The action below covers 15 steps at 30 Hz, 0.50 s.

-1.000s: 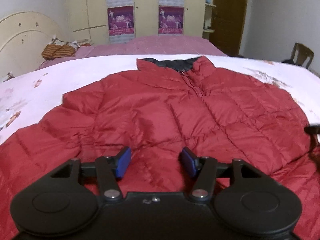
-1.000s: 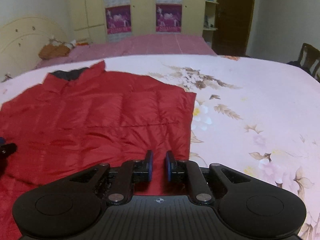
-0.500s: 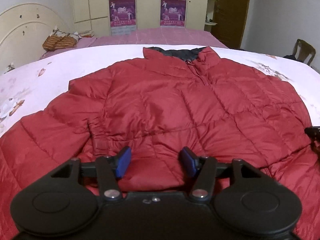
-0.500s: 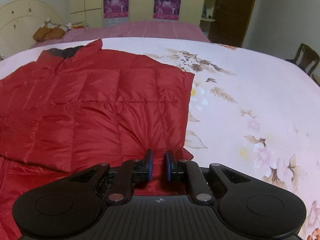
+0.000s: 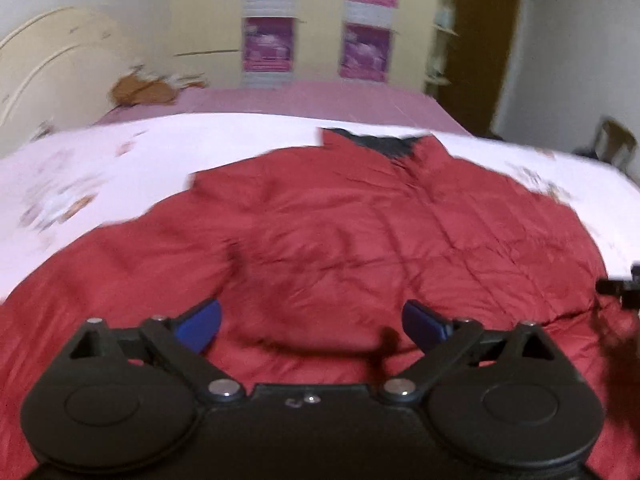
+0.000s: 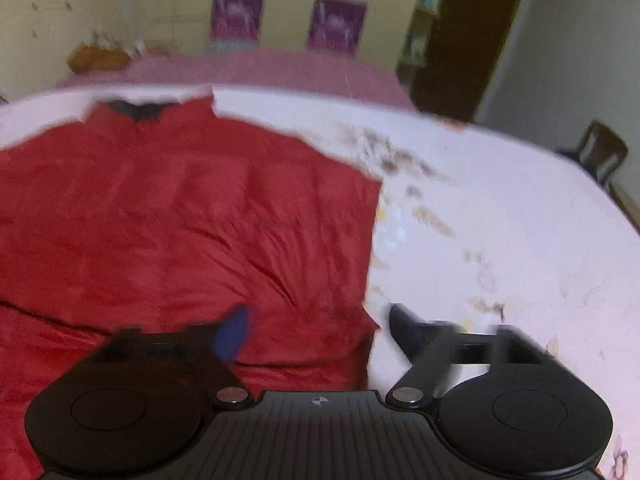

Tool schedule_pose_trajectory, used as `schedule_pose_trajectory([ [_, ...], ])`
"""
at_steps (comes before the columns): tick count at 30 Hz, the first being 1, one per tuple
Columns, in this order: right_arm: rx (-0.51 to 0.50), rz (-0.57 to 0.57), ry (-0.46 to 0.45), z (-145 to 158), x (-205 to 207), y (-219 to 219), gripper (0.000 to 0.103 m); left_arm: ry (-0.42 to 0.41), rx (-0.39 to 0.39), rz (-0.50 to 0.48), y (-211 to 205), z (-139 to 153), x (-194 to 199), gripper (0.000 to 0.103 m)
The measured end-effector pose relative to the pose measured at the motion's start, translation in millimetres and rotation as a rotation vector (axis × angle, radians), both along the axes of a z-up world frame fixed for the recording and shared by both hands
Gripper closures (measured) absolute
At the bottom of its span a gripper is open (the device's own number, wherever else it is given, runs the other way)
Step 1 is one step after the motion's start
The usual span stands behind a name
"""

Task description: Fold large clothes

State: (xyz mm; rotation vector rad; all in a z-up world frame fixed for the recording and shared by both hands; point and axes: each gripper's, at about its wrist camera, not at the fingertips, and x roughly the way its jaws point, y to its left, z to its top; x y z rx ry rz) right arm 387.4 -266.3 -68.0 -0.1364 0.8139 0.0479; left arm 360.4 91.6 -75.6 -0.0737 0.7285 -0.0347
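L gripper (image 5: 312,322): jaws spread wide, nothing between the blue pads (image 5: 200,322); both tips sit over red fabric, can't tell if touching.
R gripper (image 6: 316,330): jaws wide apart, nothing held; L pad (image 6: 232,330) over the jacket, R pad over the sheet, jacket's side edge runs btwn them. Tips motion-blurred.
Jacket (image 5: 360,232): big red quilted puffer, spread front-up ahead of both grippers. Dark-lined collar (image 5: 380,144) at far end, straight ahead & slightly R of L gripper's fingers; in R wrist view the collar (image 6: 136,110) is far ahead, L of the fingers.
Sleeve (image 5: 80,292): runs off to the L of L gripper's fingers, toward lower-L frame edge.
Jacket R edge (image 6: 372,240): straight vertical line just ahead of R gripper, ending near its R finger.
Bedsheet (image 6: 500,220): pale pink w/ floral print, under the jacket; bare stretch to the R of R gripper's fingers, also ahead-L of L gripper's.
Other gripper tip (image 5: 618,288): black bit at far R of L wrist view, beside the jacket's R side.
Bkgd: pink bed (image 5: 300,100) beyond the sheet; yellow wardrobe w/ purple posters (image 5: 268,44) behind it; brown bundle (image 5: 140,90) ahead-L; wooden chair (image 6: 600,152) far R; dark door (image 6: 460,32) ahead-R.
Blur: both views smeared, detail soft.
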Motion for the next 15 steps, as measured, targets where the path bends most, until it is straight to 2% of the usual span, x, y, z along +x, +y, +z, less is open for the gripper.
schedule_pose_trajectory([
  [3, 0.04, 0.019, -0.035, 9, -16, 5, 0.026, -0.009, -0.069, 0.134, 33, 1, -37, 0.018],
  [6, 0.069, 0.065, -0.056, 12, -32, 17, 0.026, -0.012, -0.176, 0.294, 74, -4, -86, 0.029],
  [8, 0.083, 0.111, -0.053, 13, -40, 28, 0.026, -0.021, -0.224, 0.405, 97, -7, -118, 0.032],
  [12, 0.106, 0.188, -0.051, 14, -44, 48, 0.026, -0.103, -0.318, 0.676, 138, -9, -187, 0.032],
  [15, 0.124, 0.209, -0.062, 14, -39, 58, 0.026, -0.127, -0.425, 0.859, 174, -18, -222, 0.033],
])
